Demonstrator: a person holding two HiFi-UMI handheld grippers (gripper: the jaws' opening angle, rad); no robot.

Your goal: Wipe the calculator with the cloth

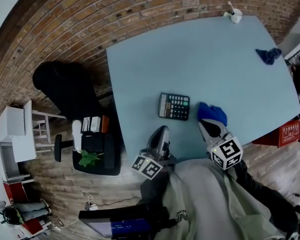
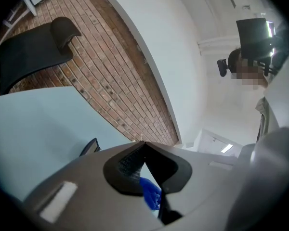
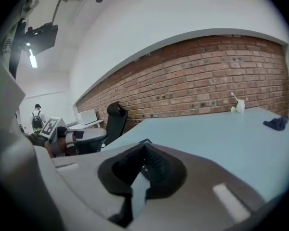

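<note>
Gripper check: found left gripper (image 2: 143, 143) and right gripper (image 3: 144, 146) both pressed together on nothing; noted crumpled bright-blue cloth (image 1: 212, 113) loose at right tips and flat black rectangular calculator (image 1: 174, 106) just ahead of left, judged laid within reach for wiping.

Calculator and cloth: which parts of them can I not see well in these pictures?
- Calculator, head view: the key labels and display are too small to read.
- Calculator, right gripper view: only a corner shows; the shut right gripper covers the rest.
- Blue cloth, head view: its near edge is hidden behind the right gripper.
- Blue cloth, left gripper view: only a scrap shows past the shut left gripper.
</note>
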